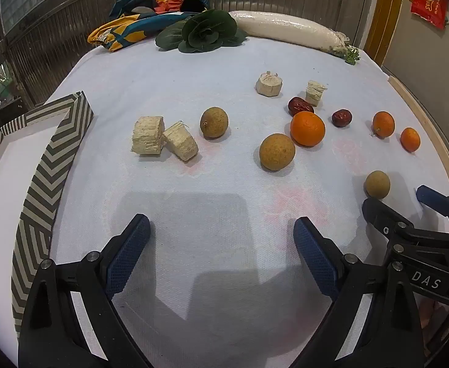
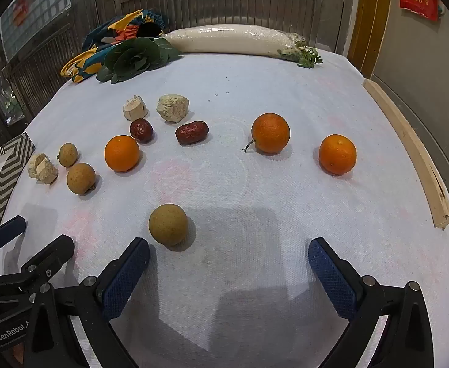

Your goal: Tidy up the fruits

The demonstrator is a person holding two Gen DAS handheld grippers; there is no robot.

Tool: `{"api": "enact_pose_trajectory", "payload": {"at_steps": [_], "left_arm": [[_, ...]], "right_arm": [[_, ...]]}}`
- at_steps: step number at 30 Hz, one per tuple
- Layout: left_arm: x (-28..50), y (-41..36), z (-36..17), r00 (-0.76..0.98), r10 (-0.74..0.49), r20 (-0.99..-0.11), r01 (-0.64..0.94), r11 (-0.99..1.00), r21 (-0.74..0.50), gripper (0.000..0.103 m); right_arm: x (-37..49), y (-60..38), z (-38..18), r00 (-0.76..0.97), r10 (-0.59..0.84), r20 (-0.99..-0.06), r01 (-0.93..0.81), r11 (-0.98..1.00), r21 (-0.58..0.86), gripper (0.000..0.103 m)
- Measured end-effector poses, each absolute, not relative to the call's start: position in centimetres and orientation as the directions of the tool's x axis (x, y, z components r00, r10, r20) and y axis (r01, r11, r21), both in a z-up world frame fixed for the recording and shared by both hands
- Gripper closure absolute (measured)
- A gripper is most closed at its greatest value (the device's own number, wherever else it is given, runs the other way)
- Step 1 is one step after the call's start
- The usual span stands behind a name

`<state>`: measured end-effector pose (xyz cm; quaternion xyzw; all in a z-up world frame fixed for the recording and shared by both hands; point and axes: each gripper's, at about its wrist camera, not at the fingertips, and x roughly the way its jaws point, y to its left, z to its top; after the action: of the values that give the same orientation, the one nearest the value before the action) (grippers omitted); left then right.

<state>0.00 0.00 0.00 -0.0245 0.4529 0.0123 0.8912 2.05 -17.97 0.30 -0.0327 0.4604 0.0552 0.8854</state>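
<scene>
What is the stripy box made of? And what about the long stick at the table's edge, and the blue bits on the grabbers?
The stripy box looks like matte cardboard: thin flat walls, printed chevrons, white inside. The long stick seems to be bare, unpainted wood, pale with a rough-cut end. The blue pads look like textured rubber or soft plastic, since a fine grid pattern covers them; which one is hard to tell.

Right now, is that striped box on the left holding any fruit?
Cannot tell fully. The striped box shows only bare white inside where visible, but most of it is out of frame.

Black-framed tongs with blue textured pads, silver rivets, white "DAS" lettering.
</scene>
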Motion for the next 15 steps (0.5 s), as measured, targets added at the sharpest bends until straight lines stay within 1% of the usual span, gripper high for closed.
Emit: {"api": "enact_pose_trajectory", "payload": {"at_steps": [3,5,7,12,15], "left_arm": [[0.0,-0.2,0.0,0.588,0.010,-0.808,-0.043,0.999,-0.020,0.008],[-0.1,0.1,0.0,0.585,-0.003,-0.811,-0.037,0.999,-0.030,0.008],[-0.3,0.5,0.2,0.580,-0.013,-0.814,-0.039,0.998,-0.043,0.008],[-1.1,1.9,1.6,0.605,-0.035,-0.796,-0.062,0.994,-0.091,0.008],[-2.1,1.5,2.4,0.630,-0.012,-0.777,-0.076,0.994,-0.077,0.008]], "right_arm": [[1.9,-18.0,0.2,0.566,0.072,-0.821,-0.129,0.992,-0.002,0.000],[1.7,-18.1,0.2,0.572,0.082,-0.816,-0.138,0.990,0.003,0.003],[1.3,-18.2,0.4,0.585,0.102,-0.805,-0.155,0.988,0.012,0.003],[-1.0,-17.8,2.7,0.654,0.112,-0.748,-0.193,0.981,-0.022,0.003],[-2.0,-18.1,3.9,0.688,0.137,-0.713,-0.201,0.980,-0.006,0.003]]}}
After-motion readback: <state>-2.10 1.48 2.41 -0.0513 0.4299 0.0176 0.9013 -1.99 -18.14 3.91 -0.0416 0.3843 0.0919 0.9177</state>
